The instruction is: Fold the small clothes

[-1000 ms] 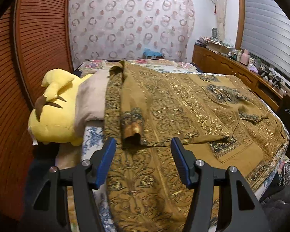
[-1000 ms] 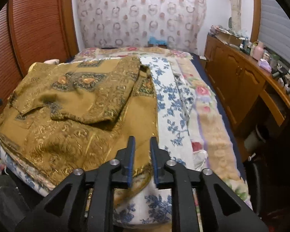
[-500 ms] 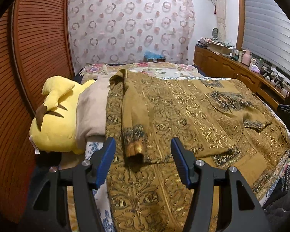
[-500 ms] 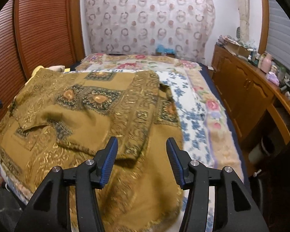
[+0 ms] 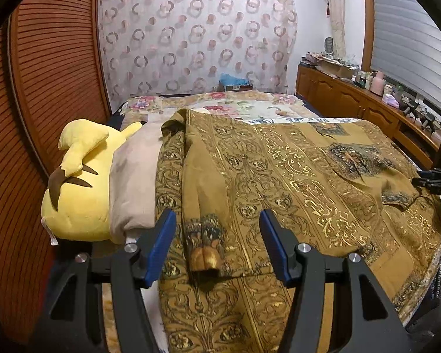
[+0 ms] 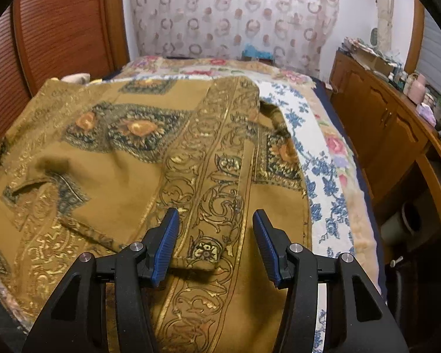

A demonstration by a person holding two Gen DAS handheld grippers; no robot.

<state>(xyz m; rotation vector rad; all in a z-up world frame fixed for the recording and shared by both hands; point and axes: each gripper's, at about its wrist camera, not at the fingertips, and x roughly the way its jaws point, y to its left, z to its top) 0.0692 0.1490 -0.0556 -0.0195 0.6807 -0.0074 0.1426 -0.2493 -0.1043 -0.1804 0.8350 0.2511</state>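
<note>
A brown and gold patterned garment [image 5: 294, 182] lies spread on the bed; it also fills the right wrist view [image 6: 138, 158]. Its left sleeve is folded inward, and the cuff [image 5: 204, 250] lies between the open jaws of my left gripper [image 5: 217, 244]. Its other sleeve is folded in too, and that cuff [image 6: 203, 250] lies between the open jaws of my right gripper [image 6: 216, 247]. Both grippers are empty and hover just above the cloth. The right gripper's tip shows at the right edge of the left wrist view [image 5: 435, 179].
A yellow plush toy [image 5: 79, 194] and a beige pillow [image 5: 135, 176] lie at the bed's left side. A blue-flowered sheet [image 6: 320, 176] covers the bed's right side. A wooden cabinet [image 6: 391, 135] with clutter runs along the right. A wooden slatted door [image 5: 44, 88] stands left.
My right gripper has opened from shut and moved over the folded right sleeve's cuff. My left gripper stayed open and drew closer to the left cuff.
</note>
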